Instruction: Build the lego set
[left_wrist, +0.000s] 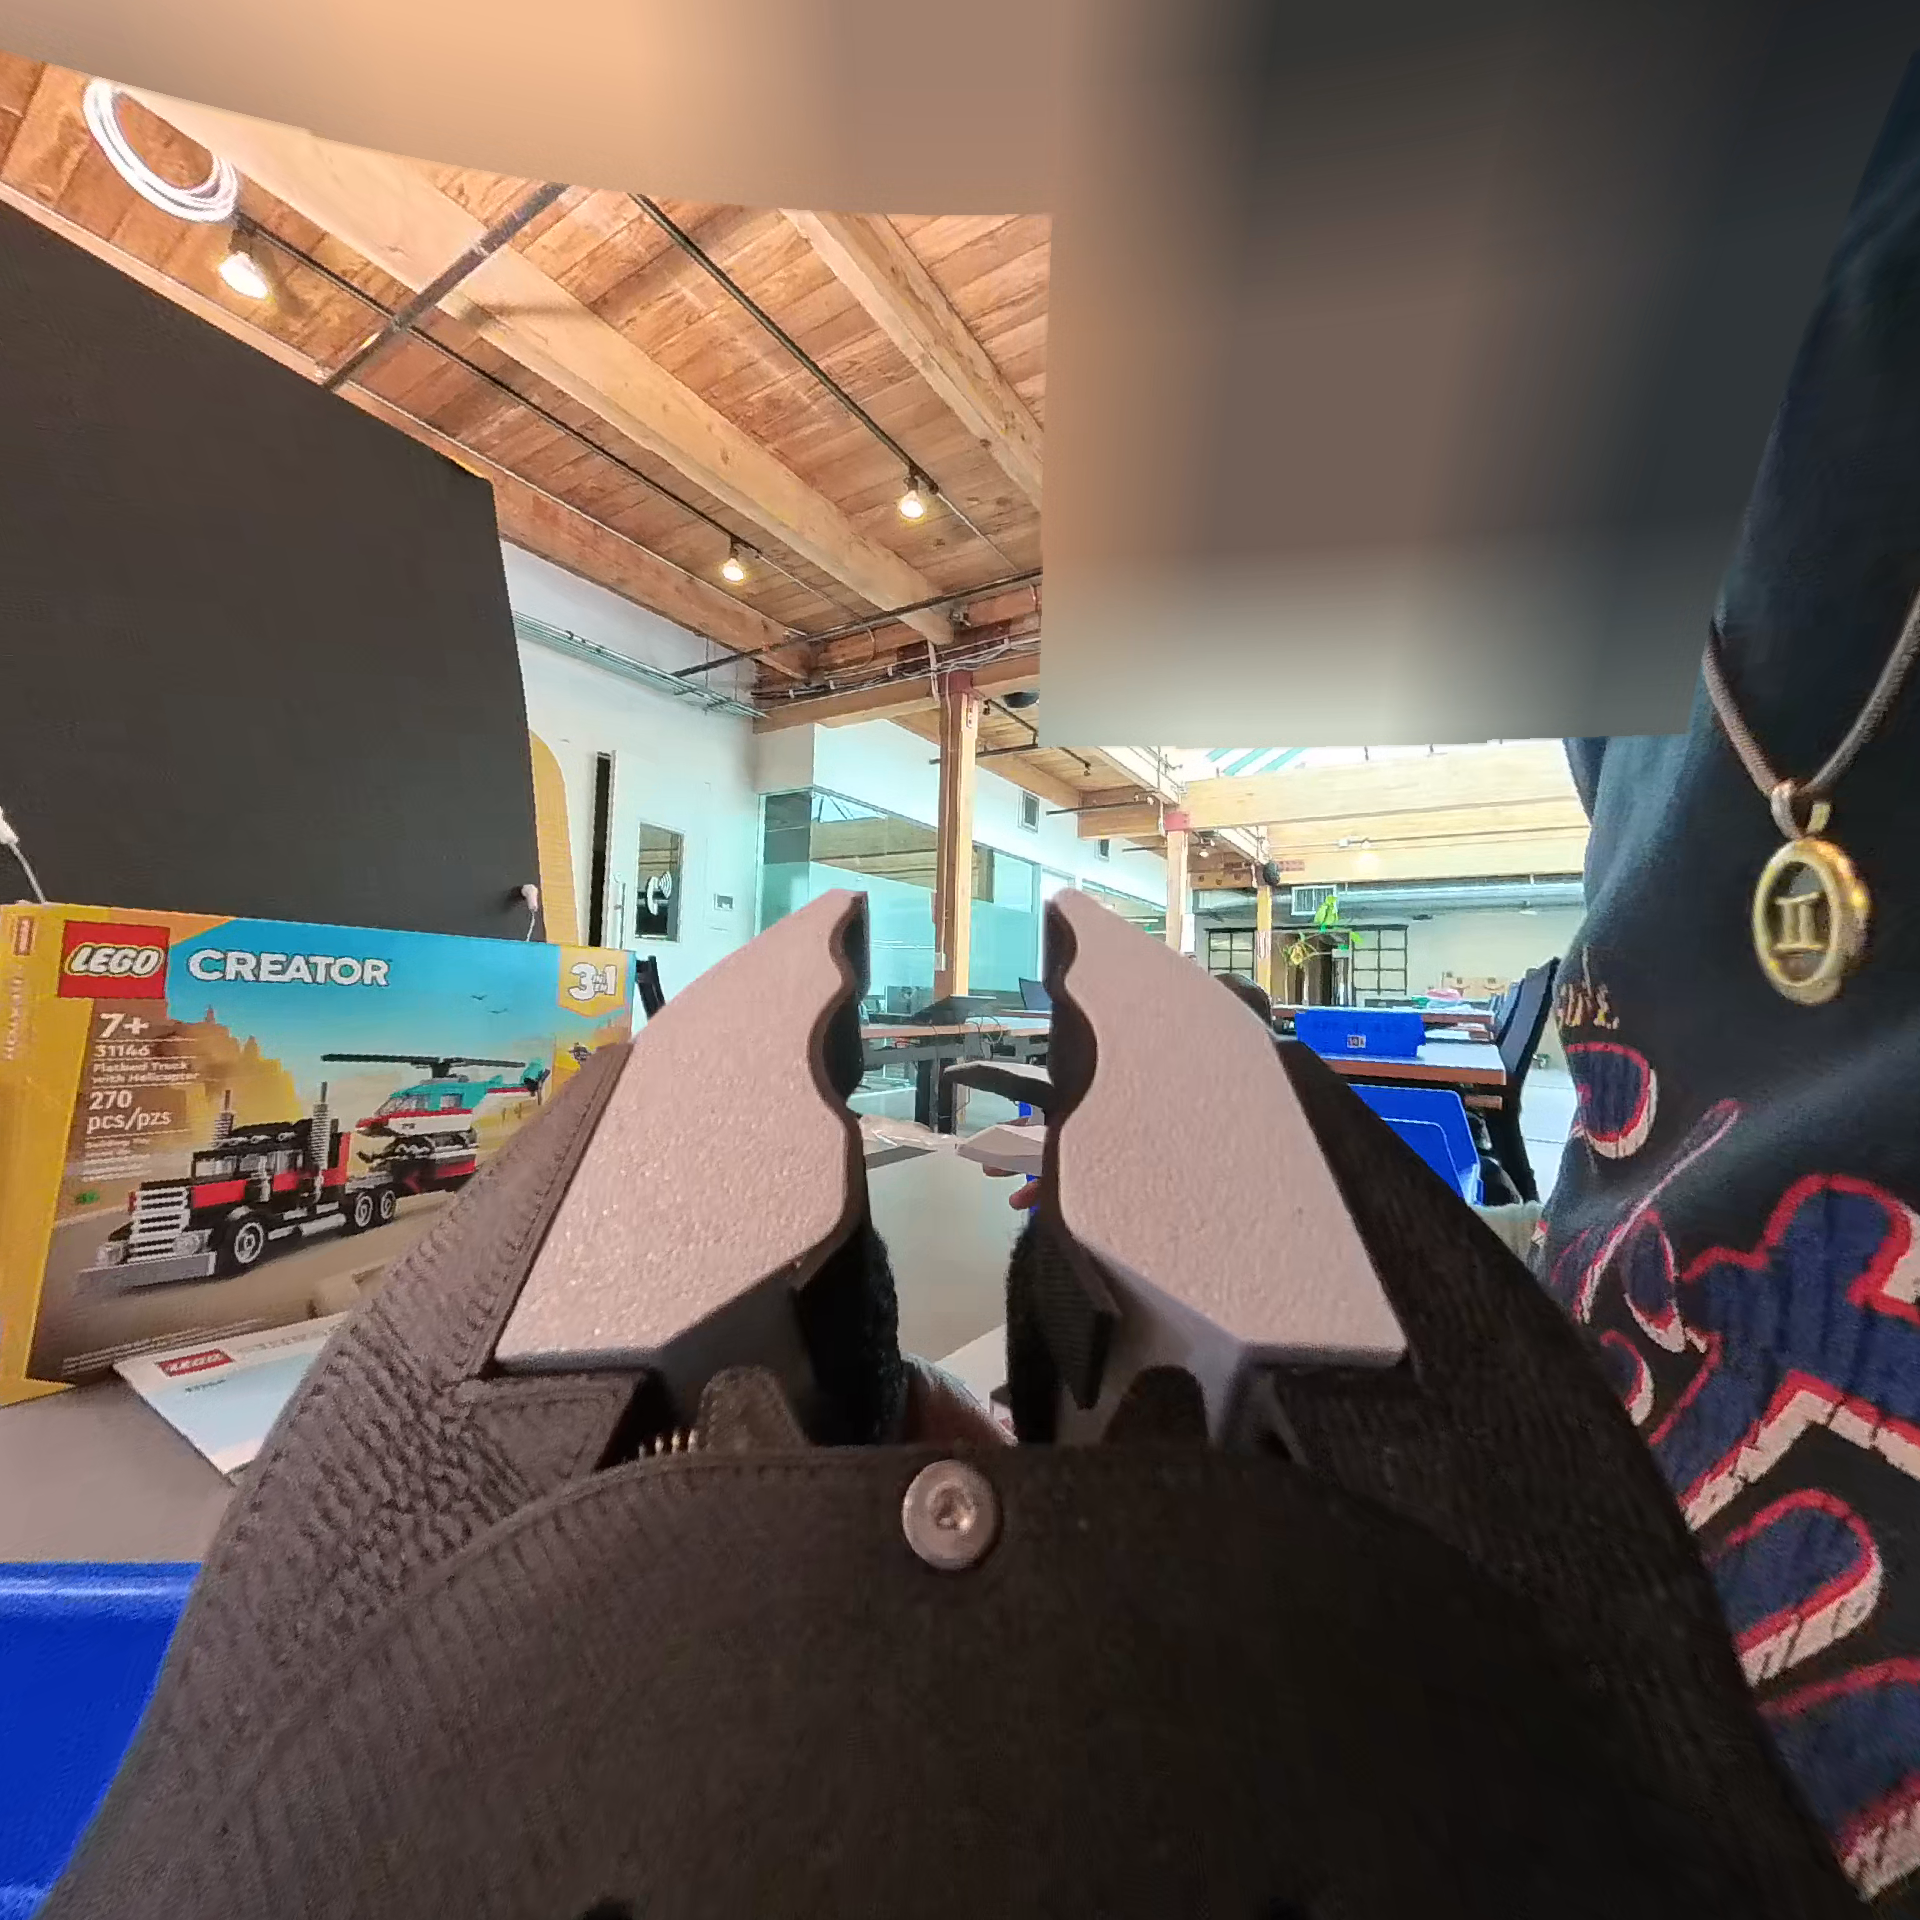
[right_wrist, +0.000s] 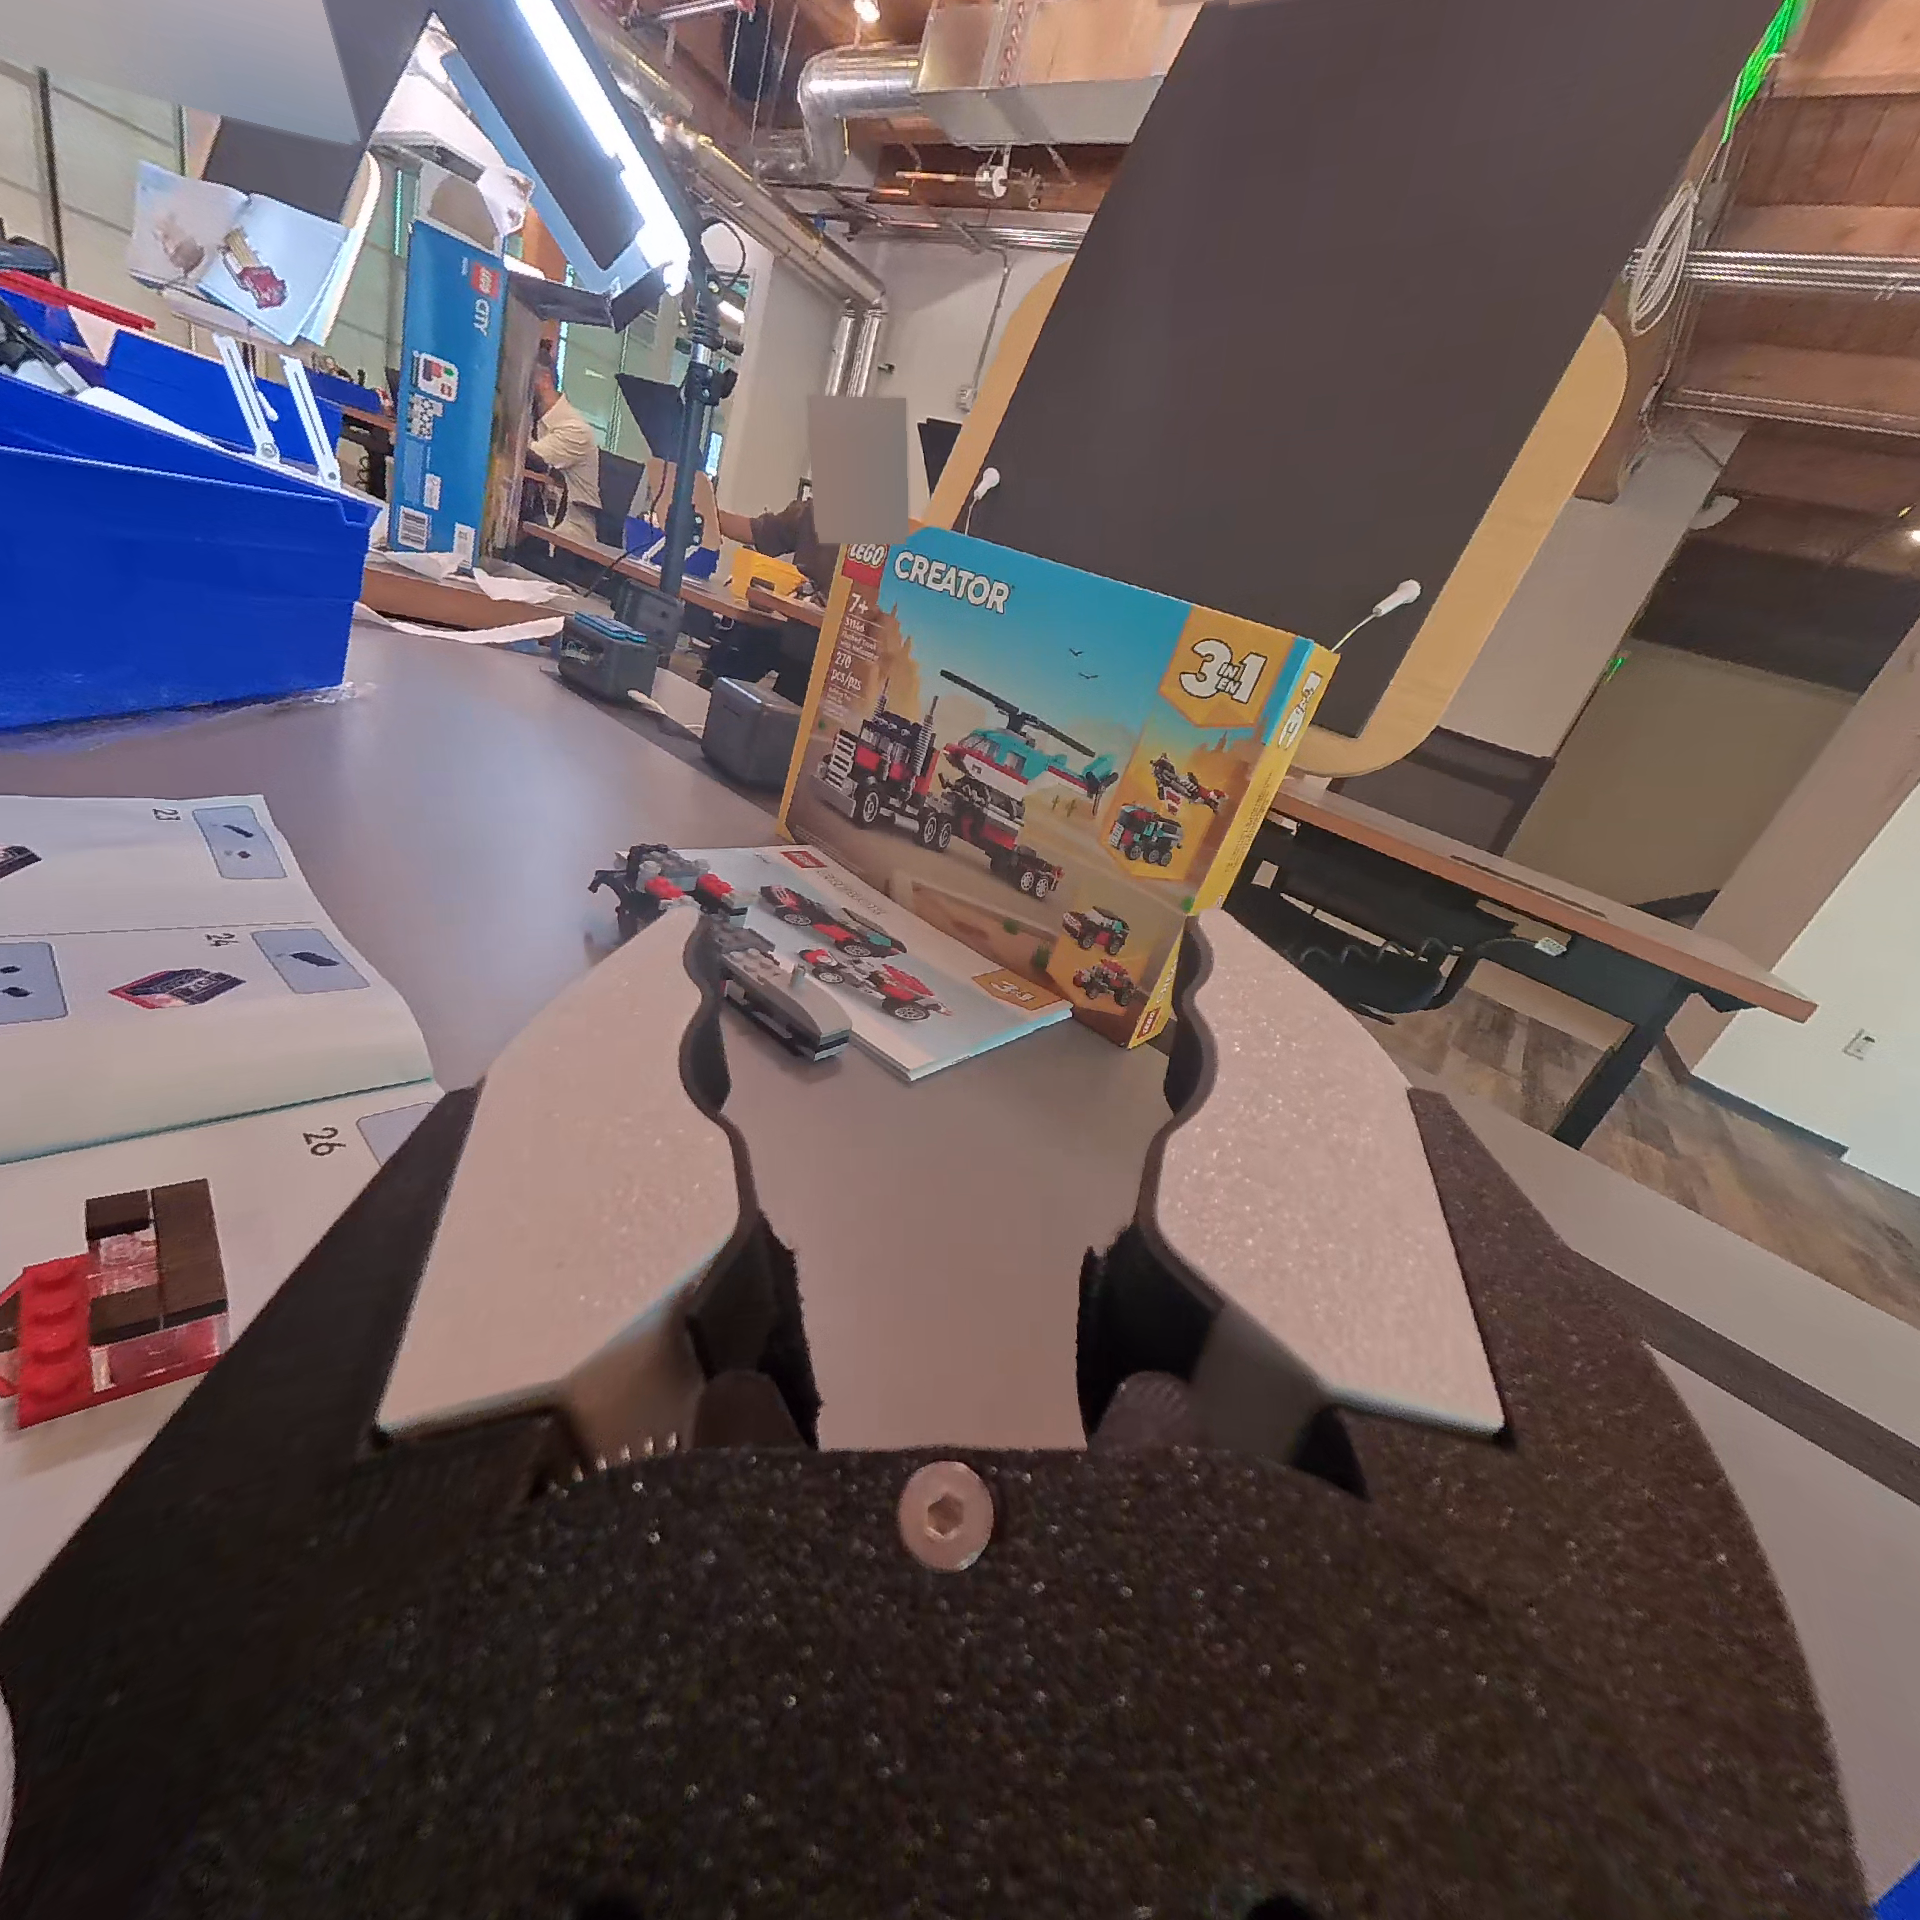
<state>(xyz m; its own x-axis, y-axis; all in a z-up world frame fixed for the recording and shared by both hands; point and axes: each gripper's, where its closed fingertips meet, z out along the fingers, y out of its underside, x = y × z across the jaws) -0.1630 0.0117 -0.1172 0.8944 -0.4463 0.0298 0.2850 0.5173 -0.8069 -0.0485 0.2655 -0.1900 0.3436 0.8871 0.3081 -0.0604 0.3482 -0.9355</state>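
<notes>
My right gripper (right_wrist: 935, 987) is open and empty, low over the grey table (right_wrist: 468, 790). Just beyond its left fingertip lies a partly built model (right_wrist: 675, 894) of black, red and grey bricks, with a long grey piece (right_wrist: 790, 1003) beside it, on a thin booklet (right_wrist: 935, 977). The set's box (right_wrist: 1039, 769) stands upright behind them. A small red, dark and clear brick assembly (right_wrist: 125, 1299) lies on the open instruction book (right_wrist: 156, 987) at the left. My left gripper (left_wrist: 956, 935) is open and empty, held up level. The box (left_wrist: 291, 1122) stands to its left.
A blue bin (right_wrist: 156, 582) stands at the far left of the table, and a tall blue box (right_wrist: 447, 395) behind it. A blue bin edge (left_wrist: 73, 1683) shows at the lower left. A person's torso (left_wrist: 1745, 1247) is close on the right. A dark board (right_wrist: 1299, 364) stands behind the box. The left gripper's tips are roughly 30 centimeters from the right gripper's. The long grey piece (right_wrist: 790, 1003) is closer to my right gripper, around 15 centimeters from its tips; the left tips are 30 centimeters off.
</notes>
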